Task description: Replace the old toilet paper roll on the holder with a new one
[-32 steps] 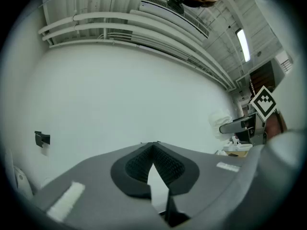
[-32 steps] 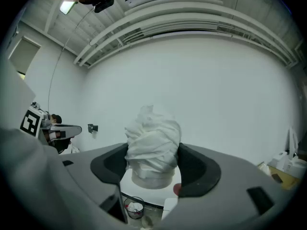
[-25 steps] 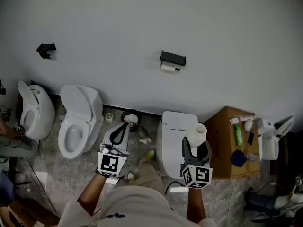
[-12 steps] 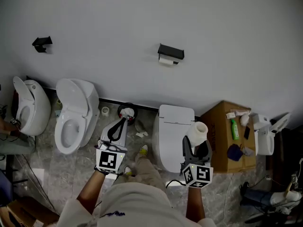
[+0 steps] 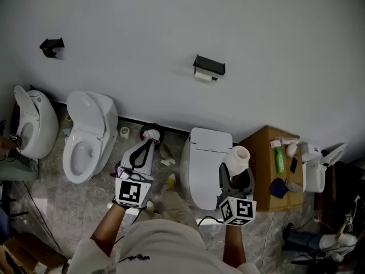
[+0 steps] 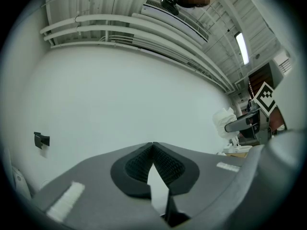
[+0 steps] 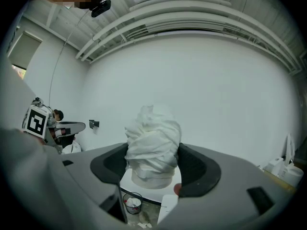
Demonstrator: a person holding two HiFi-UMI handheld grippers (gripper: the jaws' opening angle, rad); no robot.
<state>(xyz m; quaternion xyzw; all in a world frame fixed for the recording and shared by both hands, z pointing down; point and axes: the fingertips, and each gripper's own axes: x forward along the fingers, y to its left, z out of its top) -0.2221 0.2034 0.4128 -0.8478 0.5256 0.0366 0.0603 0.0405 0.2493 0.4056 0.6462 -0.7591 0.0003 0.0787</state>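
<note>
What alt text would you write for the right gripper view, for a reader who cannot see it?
The right gripper holds a loosely wrapped white toilet paper roll between its dark fingers, facing a white wall. A small waste bin stands on the floor below, and the left gripper shows at the left.

The floor (image 5: 71,205) is of grey marbled tiles and it ends at a white wall. Three white toilets stand in a row along this wall edge. The first toilet (image 5: 32,127) is at the left end with its lid up. The second toilet (image 5: 85,137) is just beside it, also open. The third toilet (image 5: 208,163), closed, is well apart to the right. Between the second and the third stand a round black bin (image 5: 151,135) holding paper and a small ring (image 5: 124,132), both near the wall. Some paper scraps (image 5: 167,162) lie near the bin. A cardboard box (image 5: 259,167) stands just beside the third toilet, toward the right end. The person's shoe (image 5: 170,180) rests in front of the scraps.
</note>
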